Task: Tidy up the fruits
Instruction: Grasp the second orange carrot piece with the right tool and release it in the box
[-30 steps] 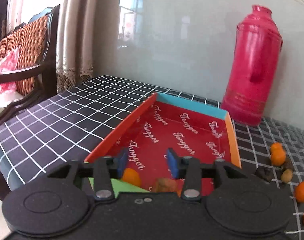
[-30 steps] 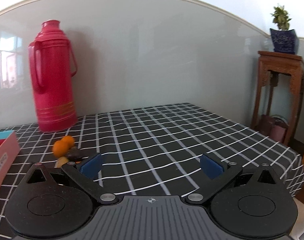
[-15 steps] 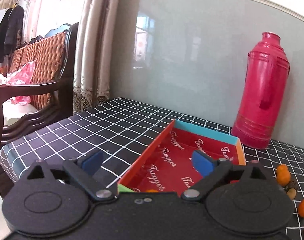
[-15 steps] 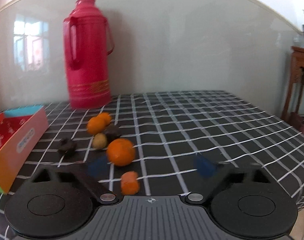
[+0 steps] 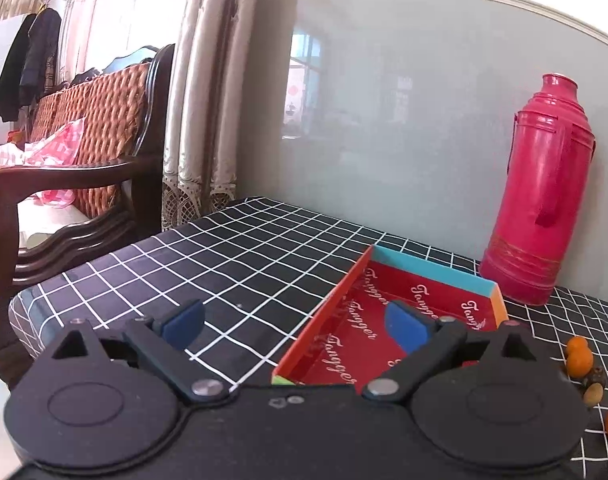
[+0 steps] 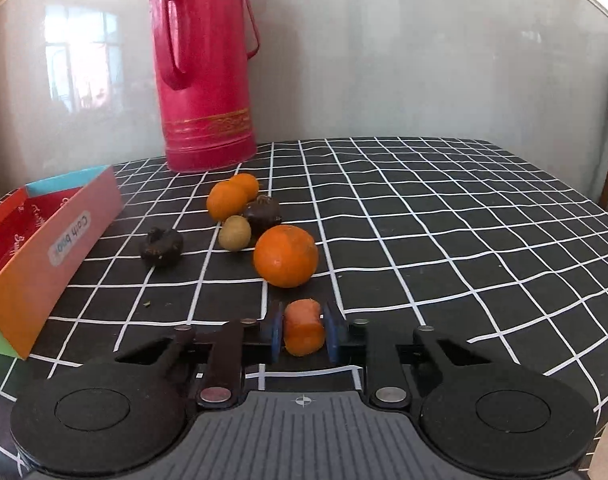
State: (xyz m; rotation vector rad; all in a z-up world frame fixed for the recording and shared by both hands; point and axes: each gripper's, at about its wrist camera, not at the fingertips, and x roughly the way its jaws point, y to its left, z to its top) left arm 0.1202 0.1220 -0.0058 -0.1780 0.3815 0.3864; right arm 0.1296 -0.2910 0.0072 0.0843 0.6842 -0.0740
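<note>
Pinching a carrot stub, the right gripper holds it low over the table, long axis pointing away toward the orange just ahead. Rightward, open cloth. The left gripper hangs spread, empty, at the box edge.

Fruit cluster ahead, open tablecloth right

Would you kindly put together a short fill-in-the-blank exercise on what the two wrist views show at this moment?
1. The right gripper is shut on a stubby ____ piece of fruit.
2. The left gripper stands ____, nothing between its blue pads.
3. The tall thermos by the wall is ____ in colour.
4. The box has a ____ lining printed with white script.

Missing words: orange; open; pink; red
</note>
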